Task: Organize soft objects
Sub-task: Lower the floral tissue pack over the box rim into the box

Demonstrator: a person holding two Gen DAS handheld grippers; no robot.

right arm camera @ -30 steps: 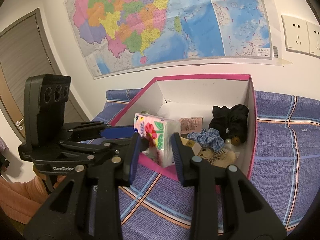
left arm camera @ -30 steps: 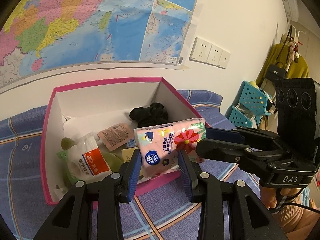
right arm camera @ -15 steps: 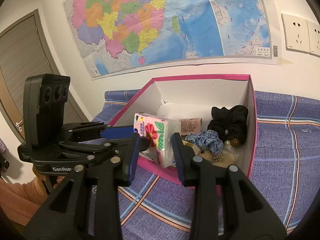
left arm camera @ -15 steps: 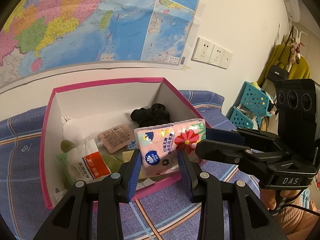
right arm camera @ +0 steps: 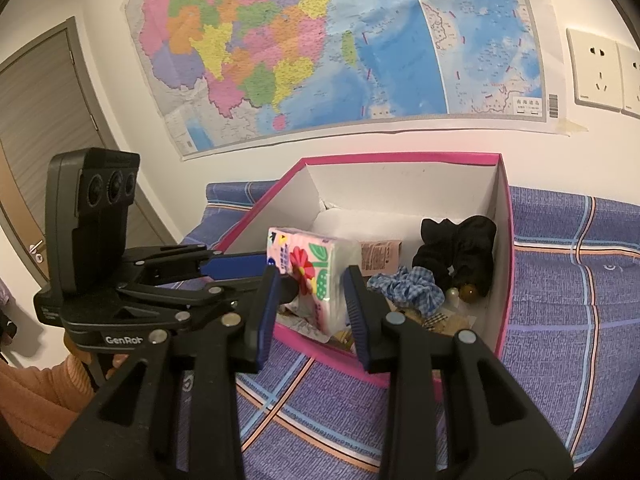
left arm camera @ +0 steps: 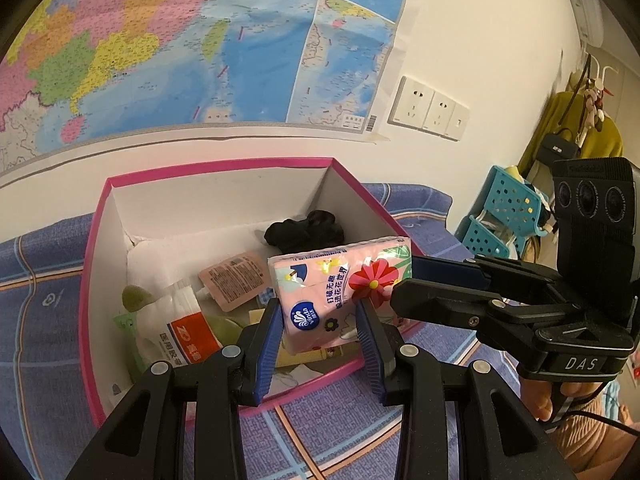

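A pink flowered tissue pack (left arm camera: 340,280) hangs over the near rim of the pink-edged white box (left arm camera: 224,166). My left gripper (left arm camera: 320,312) is shut on its lower end. My right gripper (left arm camera: 404,280) comes in from the right and is shut on the pack's other end; in the right wrist view the tissue pack (right arm camera: 316,256) sits between the right gripper's (right arm camera: 312,288) blue pads, with the left gripper (right arm camera: 276,272) at its left. In the box (right arm camera: 400,157) lie a black scrunchie (right arm camera: 460,248), a blue checked scrunchie (right arm camera: 408,286), a white red-labelled bag (left arm camera: 184,324) and a pink sachet (left arm camera: 234,280).
The box stands on a blue plaid cloth (right arm camera: 560,320) against a wall with a map (left arm camera: 200,40) and sockets (left arm camera: 428,110). Teal baskets (left arm camera: 504,216) stand at the right, a door (right arm camera: 32,120) at the left. A hand (left arm camera: 560,396) holds the right gripper.
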